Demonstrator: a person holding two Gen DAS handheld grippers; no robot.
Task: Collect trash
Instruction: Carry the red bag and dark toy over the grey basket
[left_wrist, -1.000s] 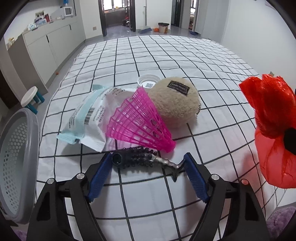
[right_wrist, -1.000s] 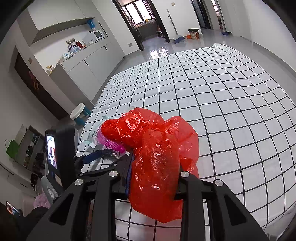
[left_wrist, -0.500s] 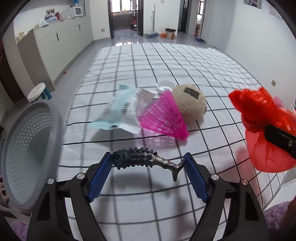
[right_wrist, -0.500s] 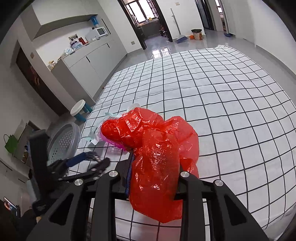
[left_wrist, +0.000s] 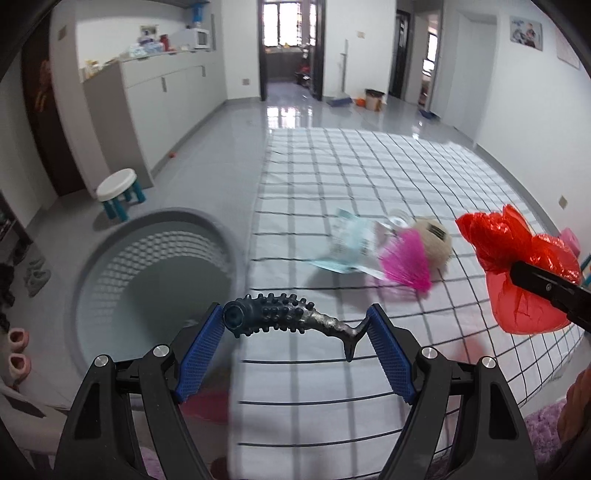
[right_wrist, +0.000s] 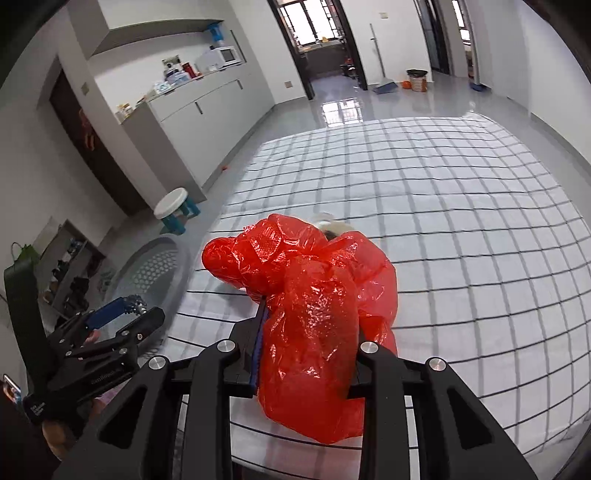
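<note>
A dark, knobbly rubber toy (left_wrist: 286, 315) with a thin forked tail spans the gap between the blue pads of the left claw (left_wrist: 295, 325), which is clamped on its two ends and holds it in the air just over the bed's left edge, beside the rim of the grey mesh basket (left_wrist: 155, 280). The basket stands on the floor against the bed (left_wrist: 369, 177), whose sheet is white with a black grid. Farther from the basket, on the sheet, lie the other pieces: a white and pale blue plastic package (left_wrist: 351, 245), a pink shuttlecock (left_wrist: 406, 264) touching it, and a beige plush ball (left_wrist: 436, 242) just behind the shuttlecock. Farther still, the right claw (right_wrist: 308, 354) is closed on a crumpled red plastic bag (right_wrist: 314, 310), held above the sheet. On the floor beyond the basket stands a small white stool (left_wrist: 120, 192) with blue legs.
</note>
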